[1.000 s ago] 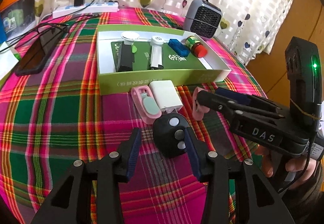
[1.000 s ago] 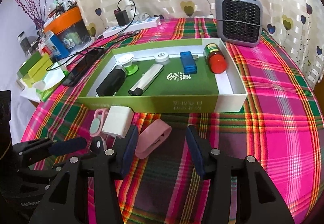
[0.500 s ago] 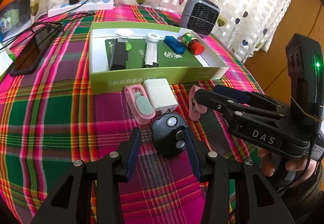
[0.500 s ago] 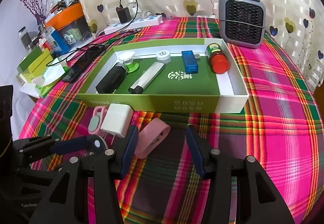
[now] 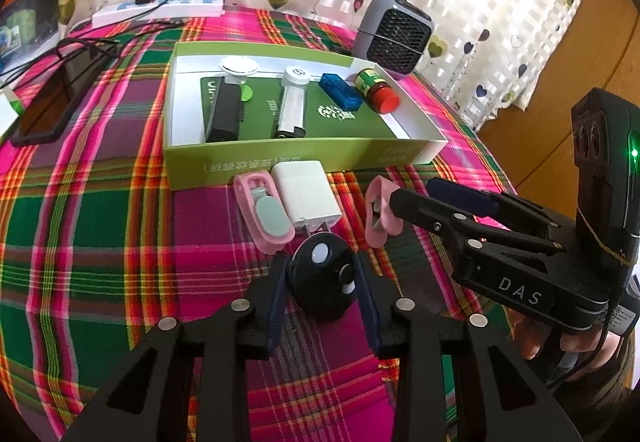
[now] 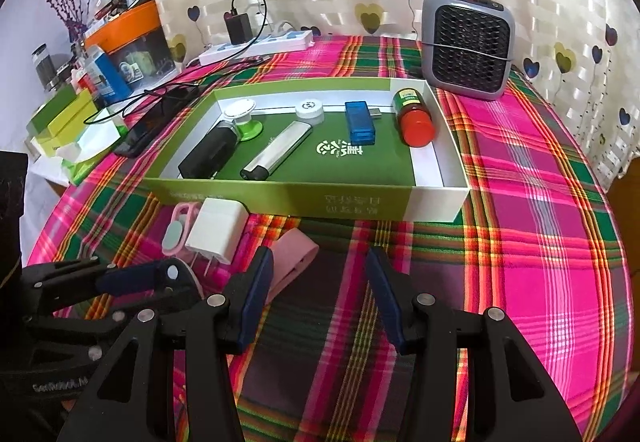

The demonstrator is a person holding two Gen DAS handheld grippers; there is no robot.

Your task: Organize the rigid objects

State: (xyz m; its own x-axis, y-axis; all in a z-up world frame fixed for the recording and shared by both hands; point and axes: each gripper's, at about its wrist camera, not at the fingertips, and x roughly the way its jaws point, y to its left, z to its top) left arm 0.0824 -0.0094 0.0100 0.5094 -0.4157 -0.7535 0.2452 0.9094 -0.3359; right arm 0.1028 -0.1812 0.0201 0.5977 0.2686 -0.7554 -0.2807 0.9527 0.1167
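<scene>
A black round key fob [image 5: 320, 290] lies on the plaid cloth between the pads of my left gripper [image 5: 322, 282]. Its jaws are closing, and both pads touch the fob's sides. Just beyond lie a white charger [image 5: 306, 194], a pink case [image 5: 264, 214] and a pink clip [image 5: 378, 214]. Behind them is the green box [image 5: 280, 162], which holds a black block, a silver lighter, a blue stick and a red-capped bottle. My right gripper [image 6: 320, 274] stands open over bare cloth, with the pink clip [image 6: 294, 258] by its left finger.
A grey fan heater [image 6: 468, 42] stands behind the box at the right. A white power strip [image 6: 256, 44] with cables and a dark phone [image 5: 60, 98] lie at the back left. Small boxes [image 6: 64, 122] crowd the table's left edge.
The left gripper's jaws have come together from wide apart onto the black fob. Both hands and the right gripper's opening look unchanged.
</scene>
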